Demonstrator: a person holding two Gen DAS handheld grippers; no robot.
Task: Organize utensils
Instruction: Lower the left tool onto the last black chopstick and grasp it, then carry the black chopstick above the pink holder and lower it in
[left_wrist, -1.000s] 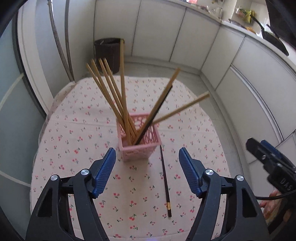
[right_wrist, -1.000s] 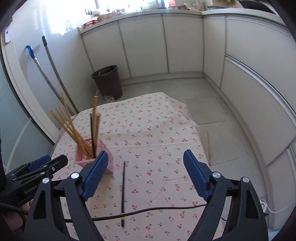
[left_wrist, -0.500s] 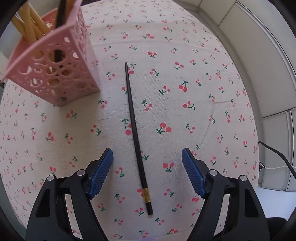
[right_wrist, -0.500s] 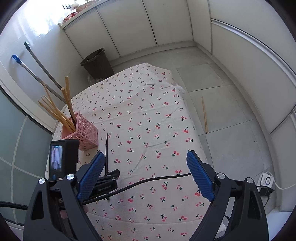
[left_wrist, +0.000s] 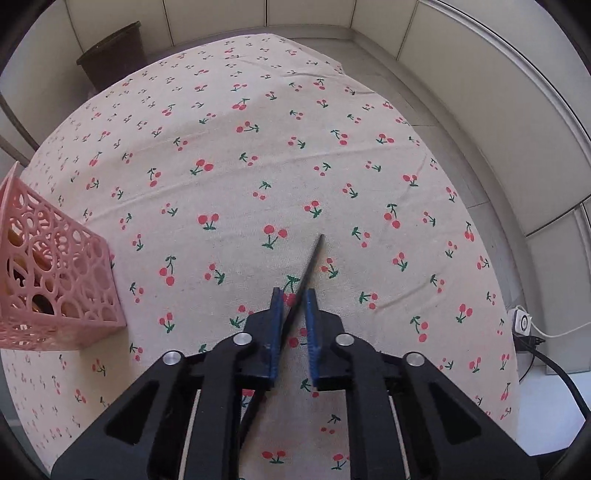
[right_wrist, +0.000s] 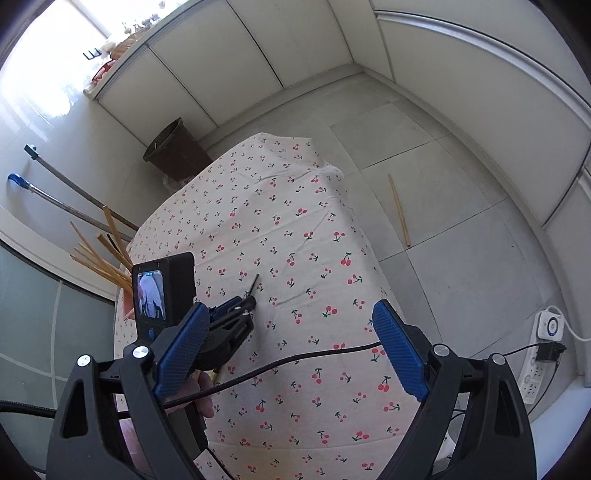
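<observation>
Our left gripper (left_wrist: 294, 295) is clamped on the black chopstick (left_wrist: 309, 258), its tip pointing forward over the tablecloth (left_wrist: 332, 129), with the pink holder (left_wrist: 55, 280) off to its left, while our right gripper (right_wrist: 286, 347) hangs open, farther away.

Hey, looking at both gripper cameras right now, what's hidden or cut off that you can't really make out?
- Black chopstick, left wrist view: its rear end is hidden beneath the left gripper.
- Pink basket, left wrist view: cut off by the left edge; the contents are barely visible.
- Pink basket, right wrist view: mostly hidden behind the left gripper's camera body.
- Wooden chopsticks, right wrist view: lower ends hidden, count unclear.
</observation>
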